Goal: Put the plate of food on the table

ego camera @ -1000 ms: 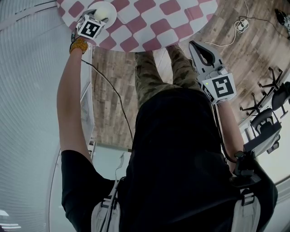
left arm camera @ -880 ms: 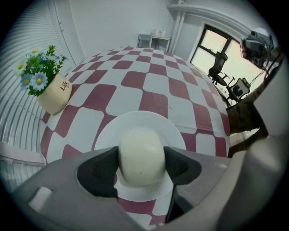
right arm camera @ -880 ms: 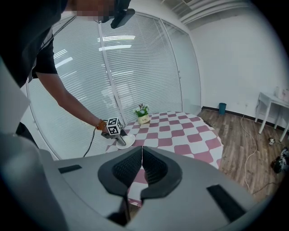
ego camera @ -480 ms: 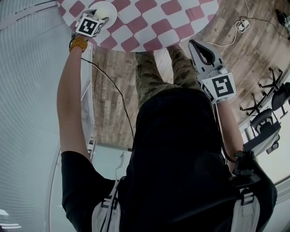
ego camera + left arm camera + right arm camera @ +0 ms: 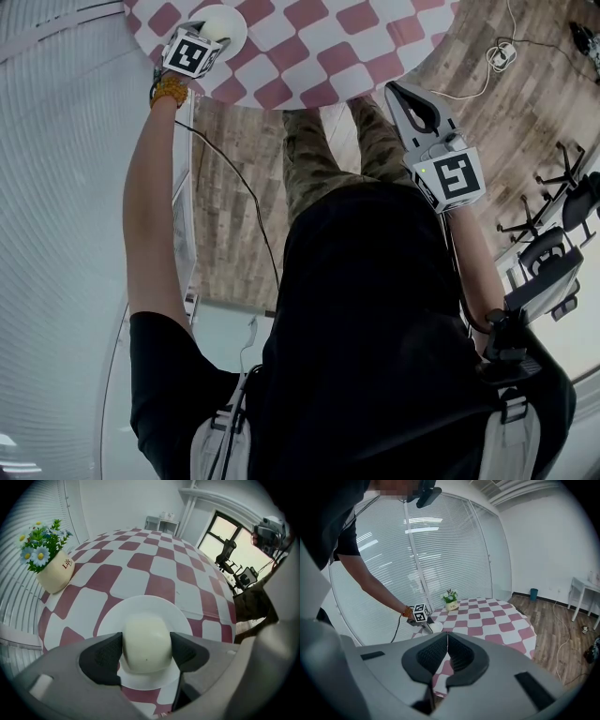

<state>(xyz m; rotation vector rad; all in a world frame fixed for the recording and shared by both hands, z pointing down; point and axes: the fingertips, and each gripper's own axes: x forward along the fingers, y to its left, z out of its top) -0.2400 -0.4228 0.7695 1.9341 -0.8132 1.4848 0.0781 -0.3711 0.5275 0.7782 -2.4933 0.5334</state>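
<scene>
A white plate with a cream bun on it sits low over the red-and-white checked round table, near its edge. My left gripper is shut on the bun, one pad against each side. From the head view the plate and the left gripper show at the table's near-left edge. My right gripper hangs off the table by the person's legs, shut with nothing in it. Its own view shows the jaws closed and the far plate.
A cream pot of flowers stands on the table to the plate's left. A glass wall with blinds runs along the left. Office chairs and a floor cable lie to the right on the wood floor.
The left gripper with the plate and bun has edged slightly further over the table. The right gripper has barely moved.
</scene>
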